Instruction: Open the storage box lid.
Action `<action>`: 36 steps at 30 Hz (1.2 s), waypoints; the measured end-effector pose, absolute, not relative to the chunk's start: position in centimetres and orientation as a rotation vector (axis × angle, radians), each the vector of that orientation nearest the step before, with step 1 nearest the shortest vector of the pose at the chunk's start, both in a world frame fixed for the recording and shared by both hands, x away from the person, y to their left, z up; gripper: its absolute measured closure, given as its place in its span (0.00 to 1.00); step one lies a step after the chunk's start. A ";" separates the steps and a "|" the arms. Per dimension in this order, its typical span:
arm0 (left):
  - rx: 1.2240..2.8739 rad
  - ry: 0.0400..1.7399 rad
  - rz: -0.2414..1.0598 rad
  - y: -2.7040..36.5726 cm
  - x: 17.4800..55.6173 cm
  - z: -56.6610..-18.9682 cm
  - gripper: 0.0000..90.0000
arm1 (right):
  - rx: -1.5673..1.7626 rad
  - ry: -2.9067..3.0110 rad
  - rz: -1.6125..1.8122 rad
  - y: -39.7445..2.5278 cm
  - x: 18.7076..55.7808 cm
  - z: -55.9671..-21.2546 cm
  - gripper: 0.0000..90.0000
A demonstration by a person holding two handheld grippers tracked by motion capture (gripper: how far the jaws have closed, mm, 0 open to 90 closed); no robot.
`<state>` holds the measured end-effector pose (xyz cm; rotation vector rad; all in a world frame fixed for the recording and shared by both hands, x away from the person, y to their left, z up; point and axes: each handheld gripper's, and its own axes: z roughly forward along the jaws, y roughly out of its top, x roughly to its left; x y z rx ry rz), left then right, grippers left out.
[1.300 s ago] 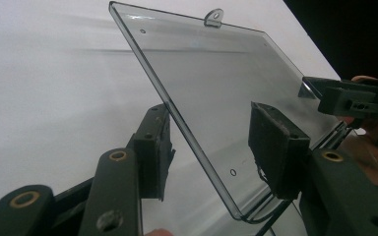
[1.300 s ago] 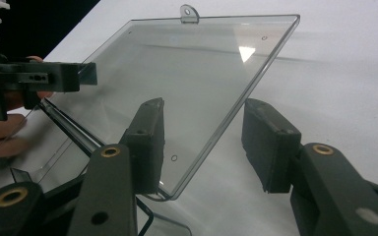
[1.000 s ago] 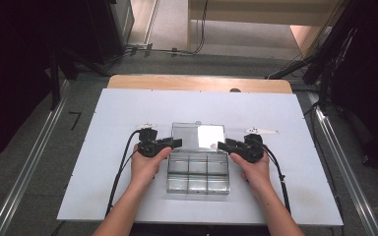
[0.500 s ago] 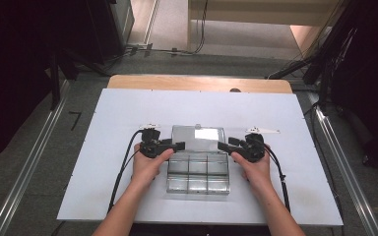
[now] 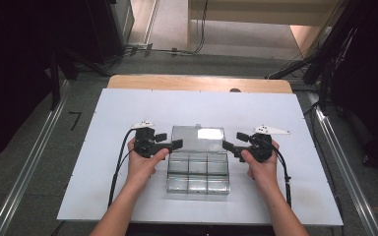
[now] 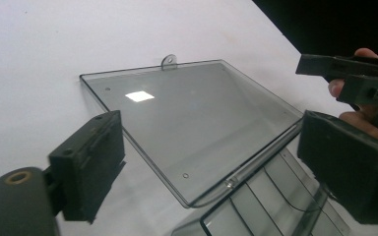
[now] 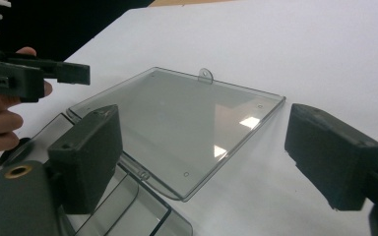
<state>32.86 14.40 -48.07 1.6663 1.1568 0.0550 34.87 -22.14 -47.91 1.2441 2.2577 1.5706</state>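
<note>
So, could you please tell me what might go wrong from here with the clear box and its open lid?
1. The lid is thin, clear and glossy; open jaws closing on its edge could slip off.
2. The left gripper and right gripper flank the lid from opposite sides; uneven pushes could twist its hinge.
3. The box sits loose on the smooth white table, so it might slide.

Left gripper [image 5: 176,143] and right gripper [image 5: 225,144]: black, blocky rectangular jaws, brass-coloured screw at the base, white three-cornered top plates, black trailing cables. Forearms bare, no sleeves.
</note>
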 end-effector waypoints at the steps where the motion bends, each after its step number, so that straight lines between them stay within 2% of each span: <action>1: 1.667 1.147 0.052 14.5 32.7 -48.0 0.09 | 1.222 2.268 1.573 -22.2 34.8 -47.8 0.09; 7: 1.669 1.088 0.040 15.0 32.1 -47.5 0.01 | 1.129 2.294 1.527 -22.2 34.1 -47.2 0.07; 10: 1.670 1.068 0.046 15.3 31.9 -47.3 0.01 | 1.089 2.310 1.509 -22.3 33.7 -47.0 0.00; 20: 1.697 1.031 0.078 16.5 30.8 -46.8 0.00 | 1.020 2.253 1.484 -23.4 32.2 -45.9 0.00; 36: 1.768 1.004 0.093 18.1 29.6 -46.5 0.00 | 1.002 2.210 1.427 -27.4 29.8 -46.2 0.00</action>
